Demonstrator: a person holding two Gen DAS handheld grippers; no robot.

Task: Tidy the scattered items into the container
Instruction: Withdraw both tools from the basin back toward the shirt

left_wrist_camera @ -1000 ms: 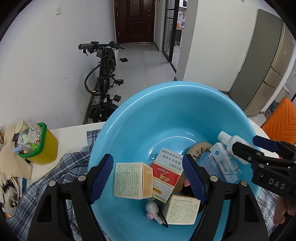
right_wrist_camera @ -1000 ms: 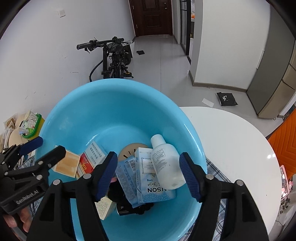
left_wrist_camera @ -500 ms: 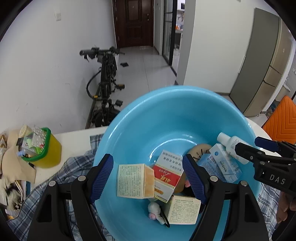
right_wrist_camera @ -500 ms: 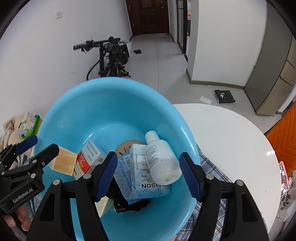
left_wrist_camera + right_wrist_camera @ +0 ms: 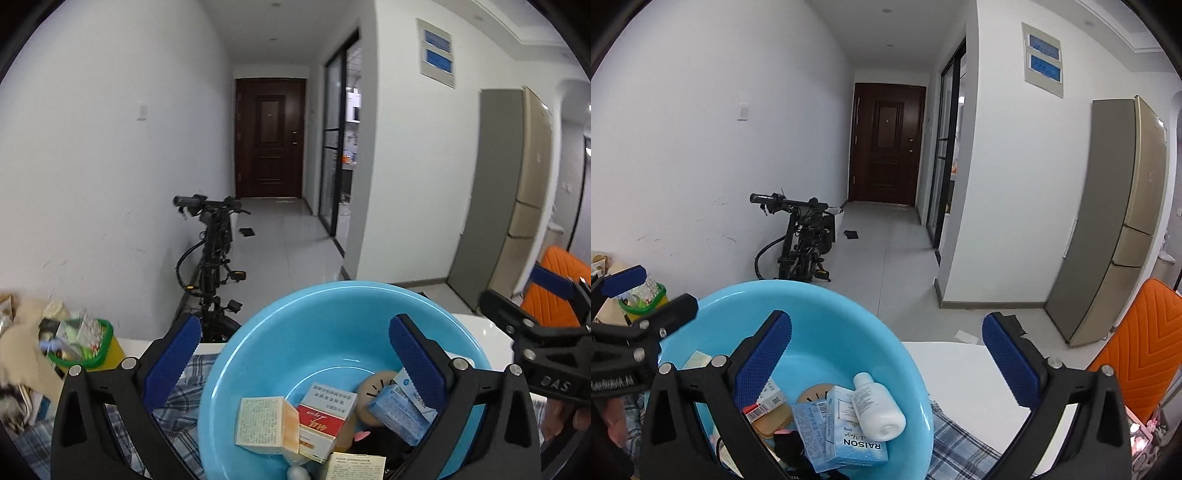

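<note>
A light blue basin (image 5: 332, 317) sits low in the left wrist view, and the same basin (image 5: 849, 314) shows at the lower left of the right wrist view. Inside lie a cream box (image 5: 266, 424), a red and white box (image 5: 325, 417), pale blue boxes (image 5: 399, 413), a white bottle (image 5: 877, 410) and other small items. My left gripper (image 5: 295, 328) hangs over the basin's left half. Its jaws are opening, with nothing pressed between them. My right gripper (image 5: 886, 321) spans the basin's right rim, its jaws also opening and holding nothing.
A plaid cloth (image 5: 177, 398) lies under the basin on a white round table (image 5: 960, 373). A yellow tub with a green rim (image 5: 88, 347) holds clutter at the left. An orange chair (image 5: 1137, 350) stands to the right. A bicycle (image 5: 214, 251) leans on the wall beyond.
Both grippers' jaws have spread much wider. Both have lifted and tipped upward, so the basin now sits lower in each view and more of the hallway shows.
</note>
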